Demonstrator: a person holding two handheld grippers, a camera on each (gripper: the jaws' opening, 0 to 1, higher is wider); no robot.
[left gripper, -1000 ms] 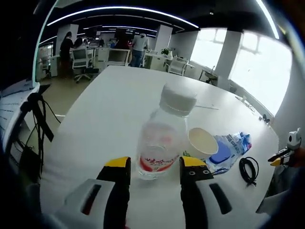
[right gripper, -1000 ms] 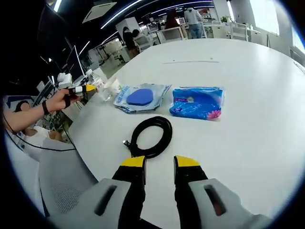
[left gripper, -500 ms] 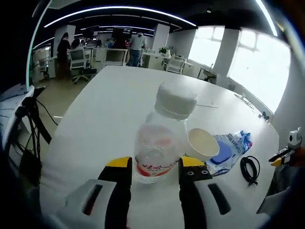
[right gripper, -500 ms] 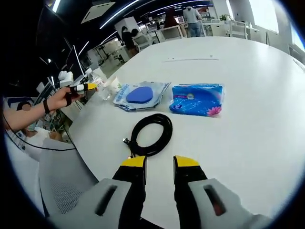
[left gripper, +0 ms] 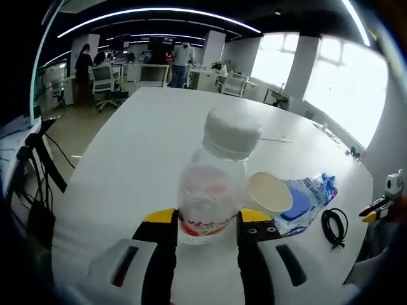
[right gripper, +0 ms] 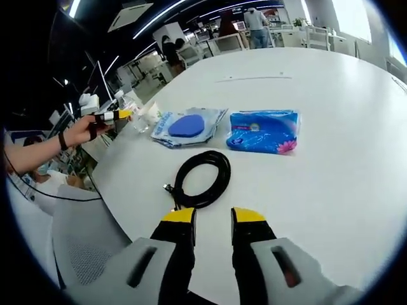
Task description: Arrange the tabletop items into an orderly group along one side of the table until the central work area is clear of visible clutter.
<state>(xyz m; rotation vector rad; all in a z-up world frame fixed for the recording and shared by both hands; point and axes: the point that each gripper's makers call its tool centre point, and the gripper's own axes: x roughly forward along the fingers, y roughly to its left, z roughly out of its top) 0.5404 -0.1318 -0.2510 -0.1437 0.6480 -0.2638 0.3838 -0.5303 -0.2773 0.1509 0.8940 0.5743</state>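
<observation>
Left claw (left gripper: pixel 205 221) closed around base of clear bottle (left gripper: pixel 213 184) upright on white table (left gripper: pixel 140 146), paper cup (left gripper: pixel 270 192) just beside it; right claw (right gripper: pixel 212 216) empty, jaws narrowly parted, above table near coiled black cable (right gripper: pixel 200 180), blue tissue pack (right gripper: pixel 264 131) beyond.

We see a large white table (right gripper: pixel 331 165) — on it a coiled black cable (right gripper: pixel 200 178) nearest the edge, a blue tissue pack (right gripper: pixel 264 131) beyond, a clear pouch with a blue pad (right gripper: pixel 187 127) beside that. At the far end — a paper cup (left gripper: pixel 270 192) touching a clear water bottle (left gripper: pixel 213 184), white cap.
</observation>
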